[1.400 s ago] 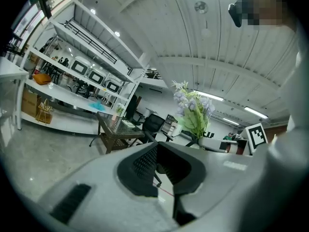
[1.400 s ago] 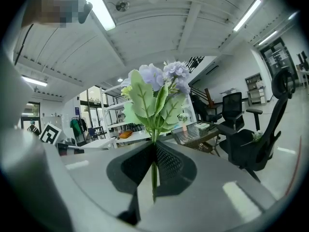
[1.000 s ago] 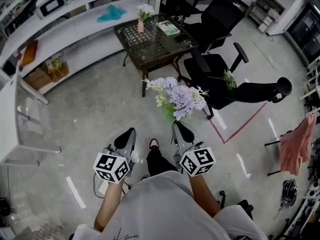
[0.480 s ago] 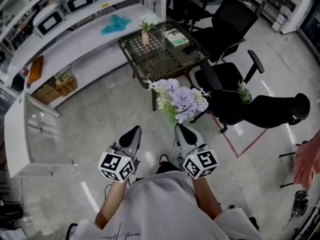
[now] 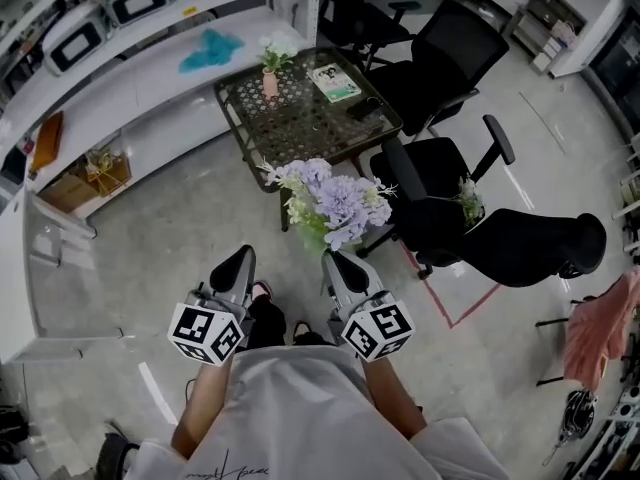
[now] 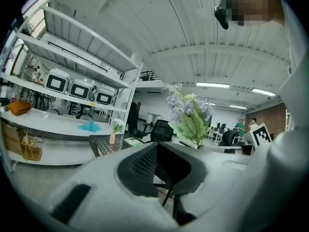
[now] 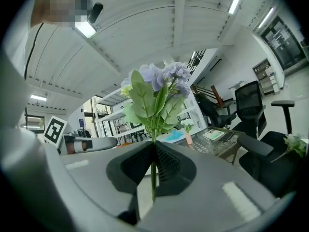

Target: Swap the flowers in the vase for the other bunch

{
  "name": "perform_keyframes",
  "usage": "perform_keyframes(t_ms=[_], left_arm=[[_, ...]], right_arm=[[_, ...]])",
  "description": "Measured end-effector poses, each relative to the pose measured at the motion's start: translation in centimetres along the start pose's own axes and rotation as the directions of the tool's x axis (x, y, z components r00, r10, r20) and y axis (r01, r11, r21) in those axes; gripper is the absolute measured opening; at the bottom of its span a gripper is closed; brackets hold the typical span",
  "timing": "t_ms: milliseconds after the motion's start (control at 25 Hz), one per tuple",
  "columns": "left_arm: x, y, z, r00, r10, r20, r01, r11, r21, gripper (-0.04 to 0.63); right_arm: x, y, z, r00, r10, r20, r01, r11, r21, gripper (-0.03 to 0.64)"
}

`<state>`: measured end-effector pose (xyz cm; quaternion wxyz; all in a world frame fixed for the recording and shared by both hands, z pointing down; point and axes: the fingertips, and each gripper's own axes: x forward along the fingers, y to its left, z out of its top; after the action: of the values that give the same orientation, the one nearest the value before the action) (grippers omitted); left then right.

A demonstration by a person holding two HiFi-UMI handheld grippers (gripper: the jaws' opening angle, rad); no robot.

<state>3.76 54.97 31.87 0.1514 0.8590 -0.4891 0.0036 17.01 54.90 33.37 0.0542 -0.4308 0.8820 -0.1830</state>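
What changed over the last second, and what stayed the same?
The person stepped closer to the dark lattice-top metal table with the small pink vase, carrying both grippers along. Nothing was grasped or released: the right gripper still pinches the green stem of the purple-and-white flower bunch, and the left gripper stays shut and empty.

We see bright, even light from ceiling strips [image 7: 86, 29], streaky glare on the floor [image 5: 150, 388] (fisheye bending at every edge, dark vignetted corners), hardly any blur
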Motion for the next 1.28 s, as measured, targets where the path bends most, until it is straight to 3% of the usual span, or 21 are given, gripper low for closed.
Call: perform_keyframes(t_ms=[200, 440, 960, 1280], left_arm=[[2.5, 0.4, -0.5, 1.0, -0.014, 0.021, 0.014, 1.0, -0.012, -0.002], [8.7, 6.2, 2.0, 0.998, -0.052, 0.019, 0.053, 0.997, -0.051, -0.002], [17.8, 16.5, 5.1, 0.998, -0.062, -0.017, 0.06, 0.992, -0.107, -0.002], [22.8, 21.8, 8.1, 0.997, -0.076, -0.02, 0.073, 0.992, -0.106, -0.002]], right_arm=[[1.4, -0.8, -0.3, 0.999, 0.031, -0.005, -0.031, 0.999, -0.012, 0.017], [9.3, -2.9, 1.8, 0.999, 0.023, -0.027, -0.024, 0.999, -0.025, 0.018], [22.6, -7.0, 3.1, 0.997, 0.013, -0.081, -0.012, 1.0, 0.017, 0.018], [30.4, -9.3, 4.9, 0.996, 0.014, -0.084, -0.011, 0.999, 0.04, 0.018]])
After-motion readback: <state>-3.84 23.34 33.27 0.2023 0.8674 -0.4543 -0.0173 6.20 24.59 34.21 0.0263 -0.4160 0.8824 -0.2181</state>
